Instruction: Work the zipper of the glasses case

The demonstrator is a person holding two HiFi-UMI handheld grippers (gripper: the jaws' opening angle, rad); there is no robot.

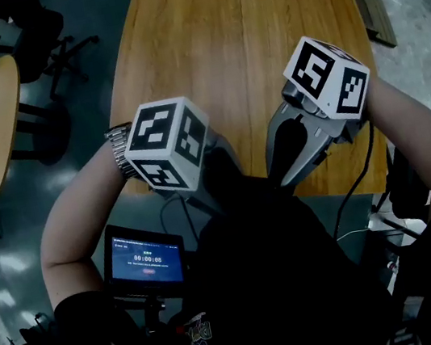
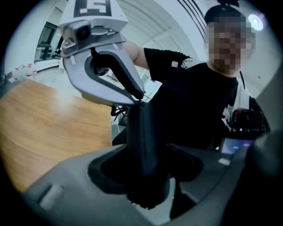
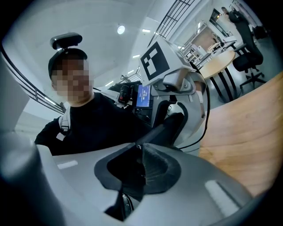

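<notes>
Count: I see two grippers, one glasses case and one wooden table.
Arms: I hold both forearms bent inward over the table's near edge, so the grippers converge at my chest.
Left gripper: its jaws are wide and clamp the black case, which stands up between them.
Right gripper: its jaws are nearly together and pinch the zipper pull at the case's top end.

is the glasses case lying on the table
No, the case stands between the jaws of the left gripper, held up in the air off the table.
</notes>
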